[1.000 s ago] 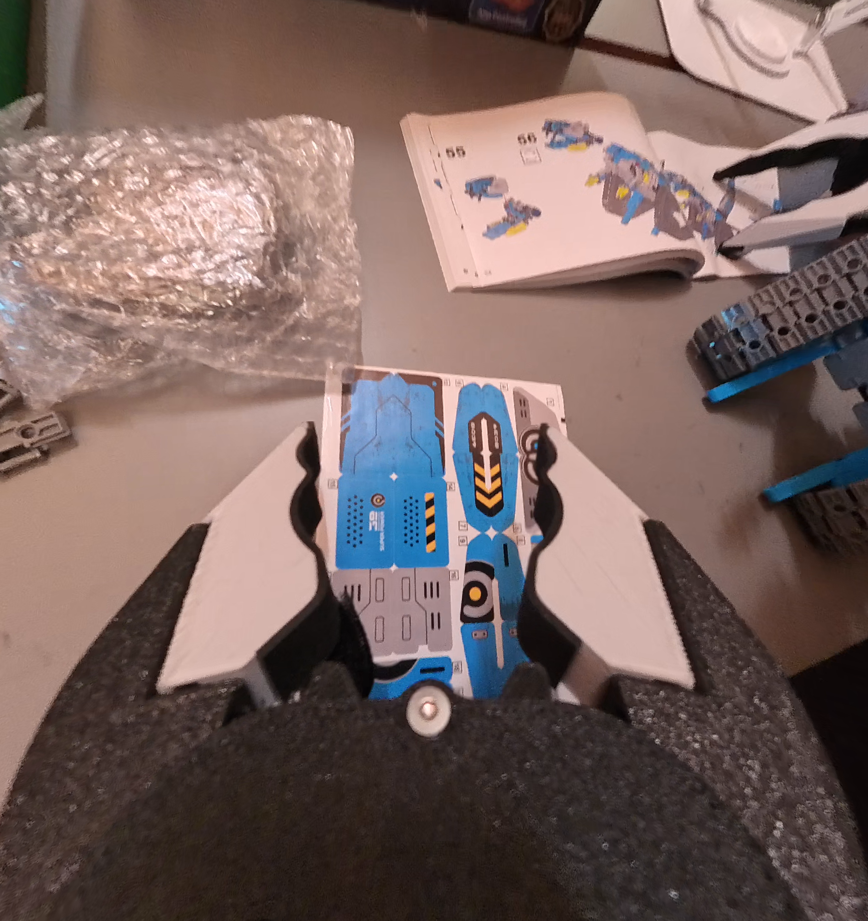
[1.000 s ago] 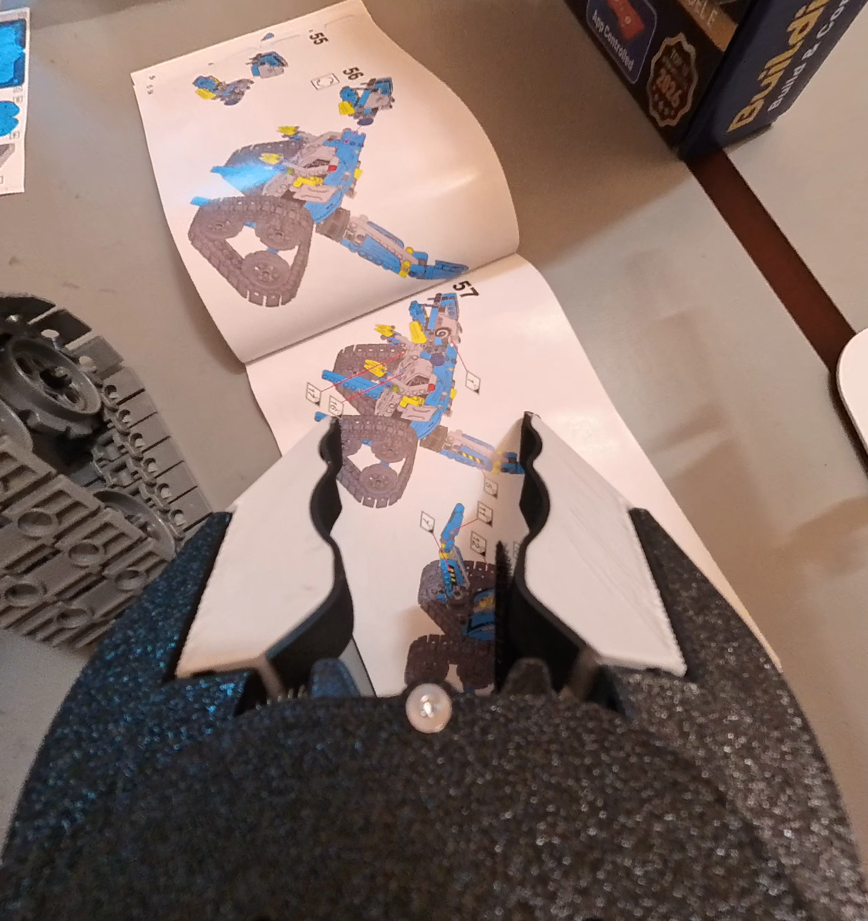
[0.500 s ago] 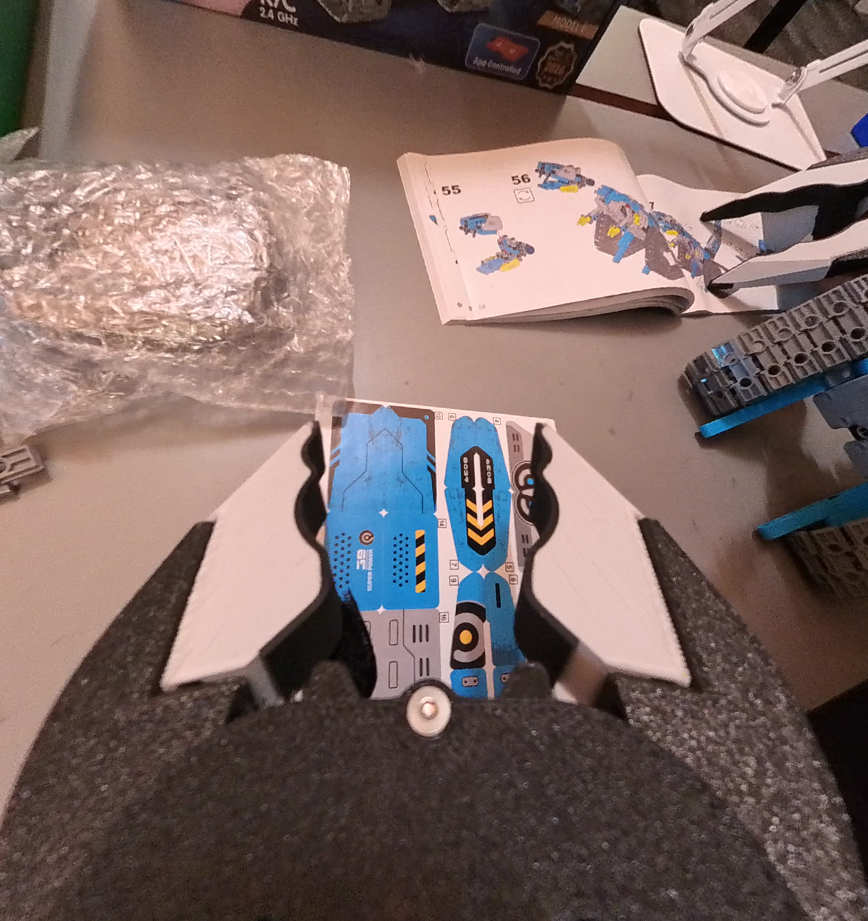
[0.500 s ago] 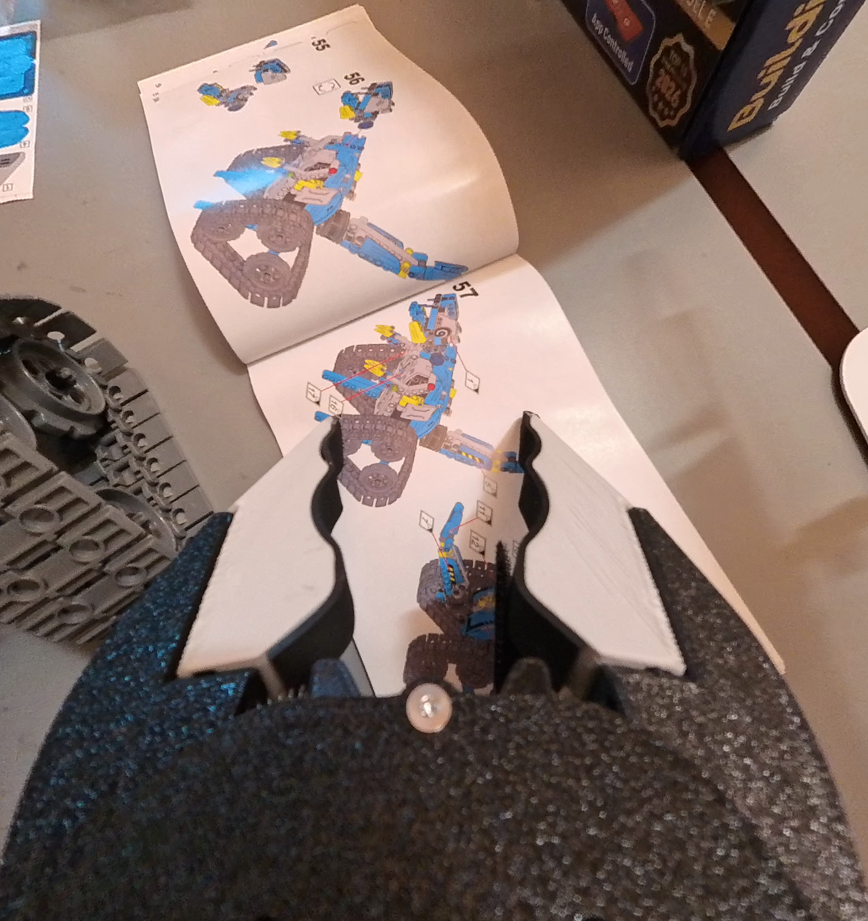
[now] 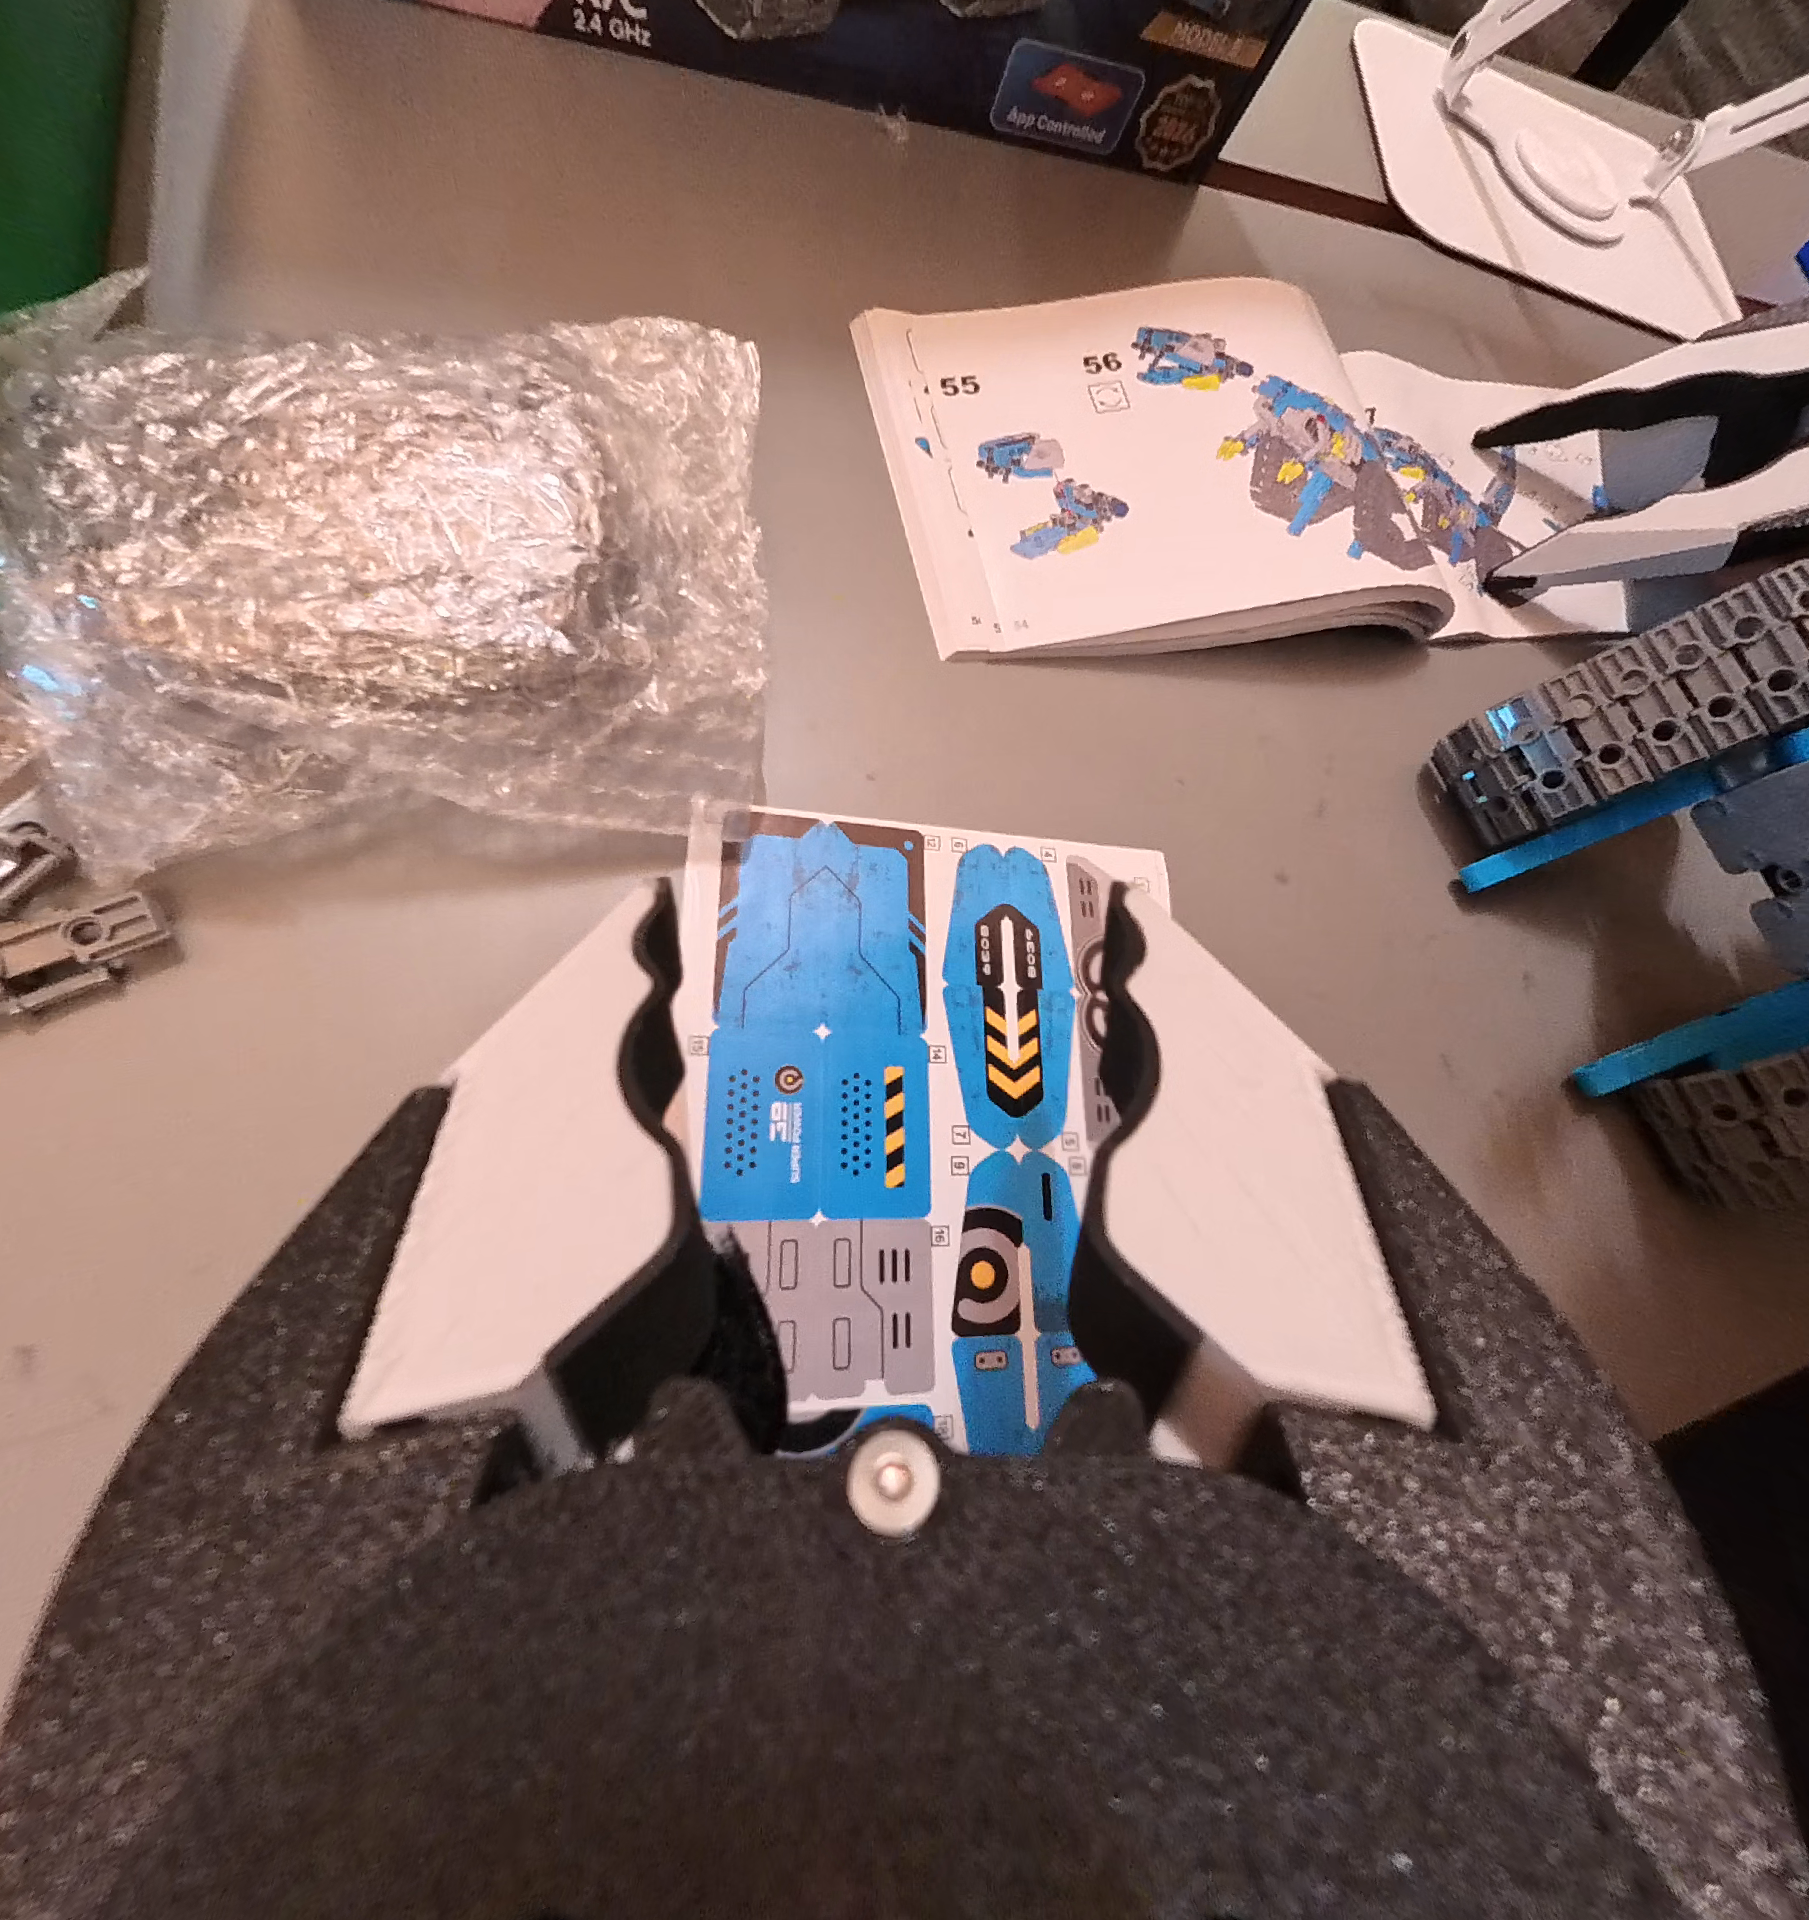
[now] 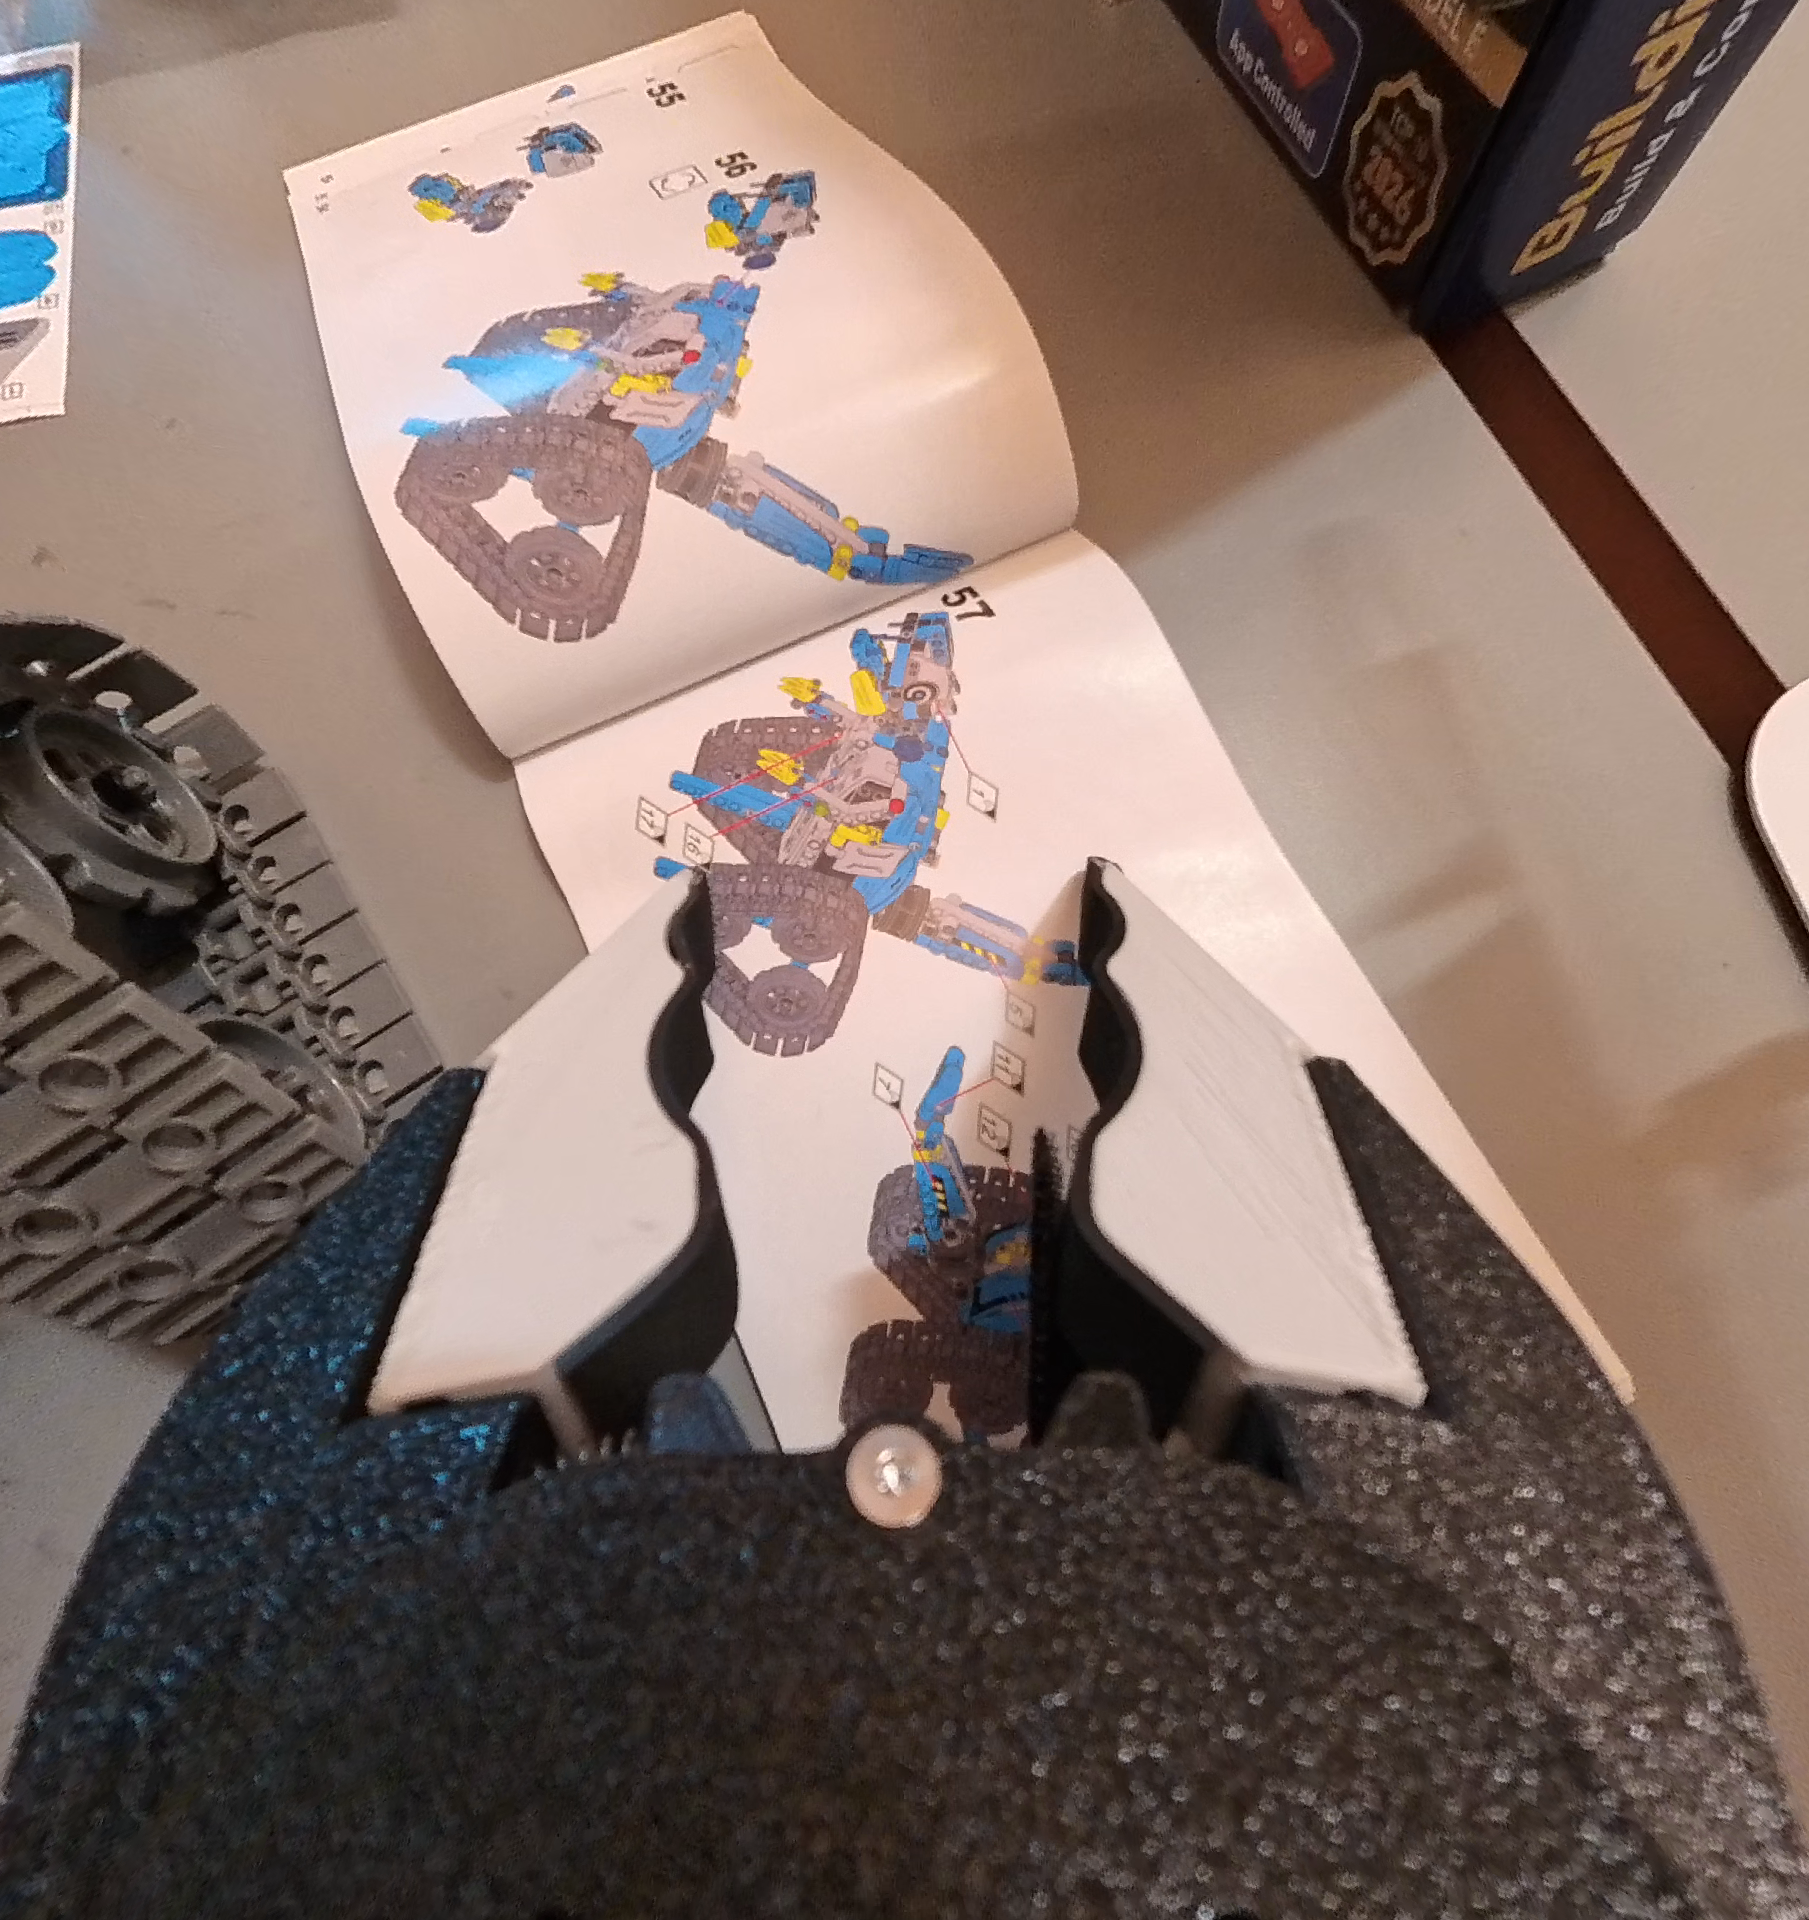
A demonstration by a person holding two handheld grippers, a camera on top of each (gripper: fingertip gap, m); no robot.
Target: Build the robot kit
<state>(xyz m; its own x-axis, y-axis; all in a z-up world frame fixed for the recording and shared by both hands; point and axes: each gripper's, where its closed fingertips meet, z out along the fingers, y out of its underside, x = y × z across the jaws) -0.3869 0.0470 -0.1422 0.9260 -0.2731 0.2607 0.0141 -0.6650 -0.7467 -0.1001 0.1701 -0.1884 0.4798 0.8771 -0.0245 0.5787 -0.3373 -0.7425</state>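
Sticker sheet (image 5: 869, 1039): near end hidden under left gripper (image 5: 889, 904) body, R edge behind a finger; in right wrist view only a corner shows at frame's L edge (image 6: 6, 229).
Bubble-wrap bundle (image 5: 360, 540): contents can't be made out through foil/wrap; L side cut by frame.
Grey link pieces (image 5: 38, 951): partly cut at L edge, blurred.
Tracked model (image 5: 1689, 727): runs off R edge; L edge in other view (image 6: 100, 935).
Booklet (image 6: 734, 364): lower page under right gripper (image 6: 889, 883); small print too small to tell.
Dark box (image 6: 1399, 135): cut by top edge.
White stand base (image 5: 1544, 177): cut at top R.
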